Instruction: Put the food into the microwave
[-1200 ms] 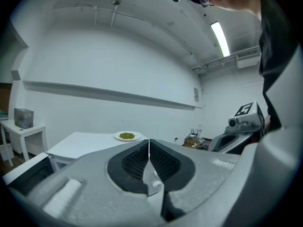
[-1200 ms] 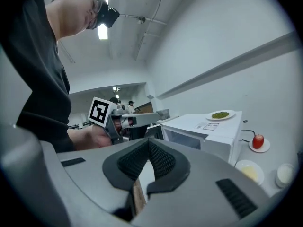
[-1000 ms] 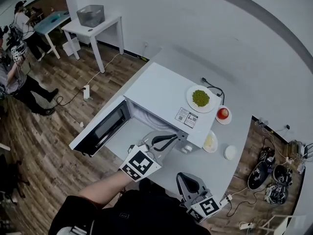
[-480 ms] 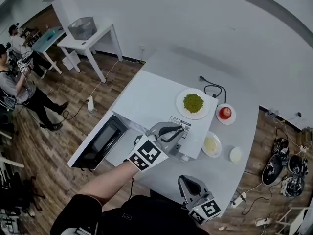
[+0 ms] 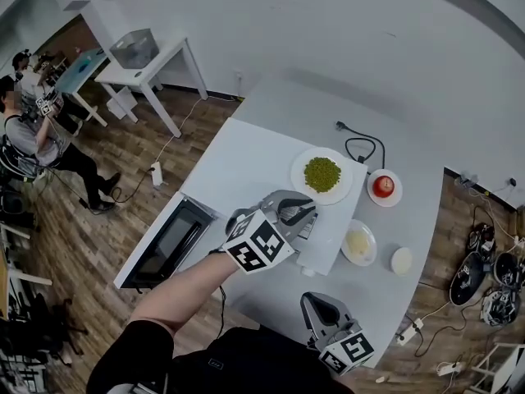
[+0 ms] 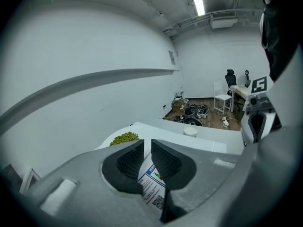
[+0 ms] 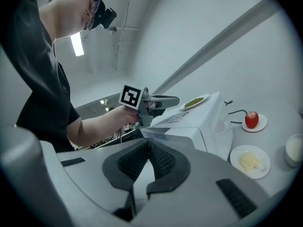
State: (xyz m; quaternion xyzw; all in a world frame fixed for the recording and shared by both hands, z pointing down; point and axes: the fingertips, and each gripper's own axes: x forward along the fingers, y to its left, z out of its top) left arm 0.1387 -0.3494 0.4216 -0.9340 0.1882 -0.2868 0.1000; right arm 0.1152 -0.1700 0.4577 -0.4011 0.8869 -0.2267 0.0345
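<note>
A white microwave [image 5: 254,167] stands on the table with its door [image 5: 160,249] swung open at the lower left. On its top lies a plate of green food [image 5: 321,173], also in the left gripper view [image 6: 124,138]. My left gripper [image 5: 297,212] hovers over the front edge of the top, by the label sticker [image 6: 154,183]. Its jaws [image 6: 147,150] have just eased apart a hair and hold nothing. My right gripper [image 5: 317,302] hangs near the table's front edge, its pads [image 7: 147,148] together and empty.
Right of the microwave sit an apple on a saucer [image 5: 383,187], a plate of pale yellow food [image 5: 358,243] and a small white bowl [image 5: 401,260]. A black cable [image 5: 361,148] lies behind. People stand at the far left by a white side table [image 5: 152,48].
My left gripper has moved from in front of the microwave's opening up and right over its top, towards the green plate. The right gripper has shifted only a little.
</note>
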